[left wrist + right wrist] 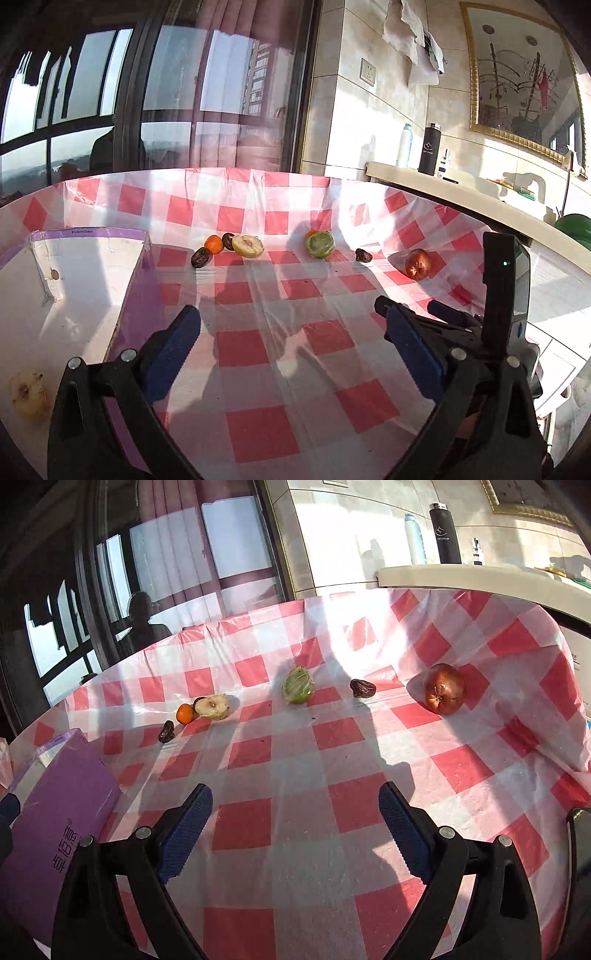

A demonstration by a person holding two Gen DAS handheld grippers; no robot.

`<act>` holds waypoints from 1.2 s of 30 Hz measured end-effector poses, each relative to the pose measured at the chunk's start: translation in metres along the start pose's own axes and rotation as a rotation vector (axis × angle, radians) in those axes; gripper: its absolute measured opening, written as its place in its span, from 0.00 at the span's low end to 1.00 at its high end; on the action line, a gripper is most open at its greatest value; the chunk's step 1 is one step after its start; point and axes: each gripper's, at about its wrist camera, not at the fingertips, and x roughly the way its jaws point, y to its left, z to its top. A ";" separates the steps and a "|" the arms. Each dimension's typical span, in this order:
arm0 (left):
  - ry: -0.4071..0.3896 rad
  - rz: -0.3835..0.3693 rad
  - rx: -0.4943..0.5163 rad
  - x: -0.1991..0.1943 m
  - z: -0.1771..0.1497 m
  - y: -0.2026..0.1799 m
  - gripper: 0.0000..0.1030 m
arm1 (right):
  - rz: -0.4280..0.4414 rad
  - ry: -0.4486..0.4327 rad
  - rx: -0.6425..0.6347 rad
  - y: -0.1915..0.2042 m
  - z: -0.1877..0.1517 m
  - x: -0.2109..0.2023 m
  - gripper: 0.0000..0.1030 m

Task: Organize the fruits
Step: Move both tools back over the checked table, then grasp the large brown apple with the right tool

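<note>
Fingers (400,834) ribbed, blue | apple (444,689) wrinkled | tablecloth (295,746) glossy checked plastic

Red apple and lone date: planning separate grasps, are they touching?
Apart. The right wrist view shows checkered cloth between the red apple and the lone date.

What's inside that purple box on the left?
The purple box holds one pale, bruised-looking fruit near its front corner, resting on the white floor. The left gripper hides the corner nearest the camera, so anything there can't be seen.
</note>
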 end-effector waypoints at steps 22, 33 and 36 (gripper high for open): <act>0.207 -0.090 -0.296 0.161 0.000 0.043 0.98 | -0.304 0.132 0.327 -0.142 0.094 0.154 0.86; 0.265 -0.116 -0.376 0.170 -0.004 0.055 0.98 | -0.238 0.080 0.465 -0.166 0.093 0.156 0.62; 0.262 -0.099 -0.341 0.170 -0.002 0.049 0.98 | -0.193 0.027 0.450 -0.164 0.093 0.145 0.62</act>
